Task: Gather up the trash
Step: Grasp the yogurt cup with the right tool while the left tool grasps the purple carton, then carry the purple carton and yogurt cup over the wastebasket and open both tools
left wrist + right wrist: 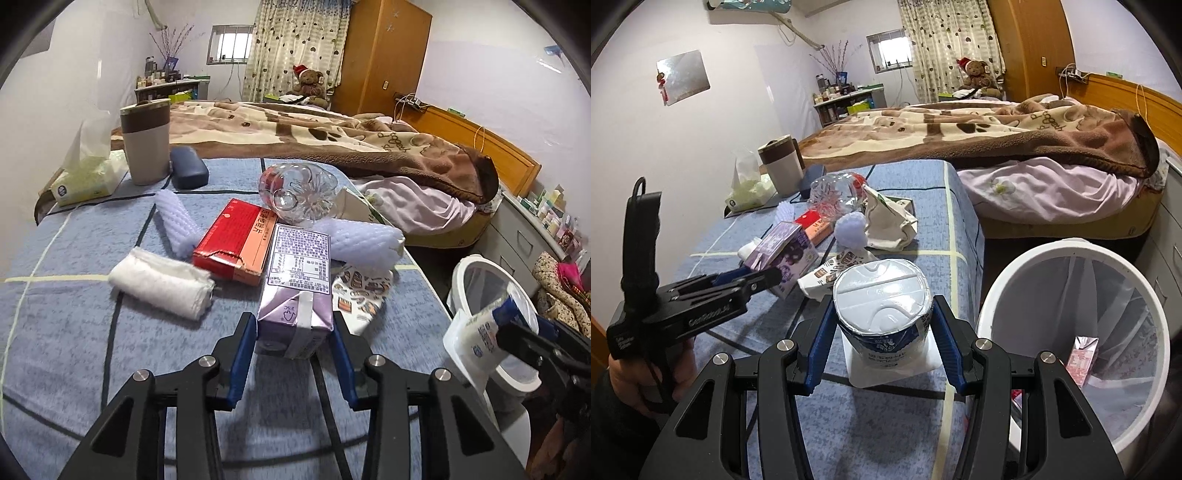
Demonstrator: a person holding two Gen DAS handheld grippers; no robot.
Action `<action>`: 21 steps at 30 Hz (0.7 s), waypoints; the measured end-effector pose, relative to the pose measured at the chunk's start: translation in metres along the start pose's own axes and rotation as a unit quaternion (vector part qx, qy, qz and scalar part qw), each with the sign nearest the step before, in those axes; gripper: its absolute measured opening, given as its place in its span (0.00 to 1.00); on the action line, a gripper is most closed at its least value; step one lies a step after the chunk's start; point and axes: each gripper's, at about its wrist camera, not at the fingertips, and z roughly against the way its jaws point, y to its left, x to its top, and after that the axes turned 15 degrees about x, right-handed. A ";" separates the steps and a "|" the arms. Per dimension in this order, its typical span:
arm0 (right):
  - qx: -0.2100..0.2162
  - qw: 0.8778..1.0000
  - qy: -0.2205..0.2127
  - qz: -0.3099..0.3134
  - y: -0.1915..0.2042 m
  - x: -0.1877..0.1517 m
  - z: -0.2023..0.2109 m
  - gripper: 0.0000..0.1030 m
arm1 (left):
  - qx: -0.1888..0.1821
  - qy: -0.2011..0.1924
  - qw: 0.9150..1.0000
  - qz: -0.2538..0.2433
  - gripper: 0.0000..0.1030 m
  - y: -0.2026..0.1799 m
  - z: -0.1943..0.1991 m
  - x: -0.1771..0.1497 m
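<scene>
Item one: purple drink carton (295,291), lying on the blue checked bedcover (74,332), near end between the blue pads of the left gripper (293,343). The jaws are clamped on its folded end, each pad against a side wall. Likely empty, so light; thin paperboard that will dent under a hard squeeze, yet its flat sides give the pads good purchase. The hold looks best kept low on the folded end, where the seams stiffen it. Legible: a recycling mark and "FSC" on the flap; the nutrition panel is too fine to read.

Item two: white plastic cup with blue label (882,314), foil-topped, clamped across its body by the right gripper (882,332), held over the cover just beside the white bin (993,295). Thin, springy wall, smooth and apt to slip (a yoghurt-type pot, by its look). Label print unreadable.

Item three: bin, lined with clear film; one pink carton (1082,360) already inside.

Still on the cover: red box (236,240) with Korean-looking lettering, crushed clear bottle (295,195), two foam net sleeves (177,225), folded white cloth (162,280), printed wrapper (360,295).

Legible elsewhere: "GenRobot.AI" on the left gripper's body, seen from the right wrist.
</scene>
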 end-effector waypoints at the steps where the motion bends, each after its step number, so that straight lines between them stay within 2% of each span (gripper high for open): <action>1: 0.000 1.000 -0.001 0.001 0.001 0.000 0.001 0.51 | 0.001 -0.001 1.000 0.000 0.39 0.001 0.004 -0.002; 8: -0.002 1.000 -0.006 0.003 0.004 -0.002 0.009 0.51 | 0.007 -0.006 1.000 0.004 0.39 0.004 0.028 -0.012; 21: -0.018 1.000 -0.018 -0.003 -0.002 -0.002 0.022 0.51 | -0.018 -0.020 1.000 -0.008 0.39 -0.016 0.051 -0.013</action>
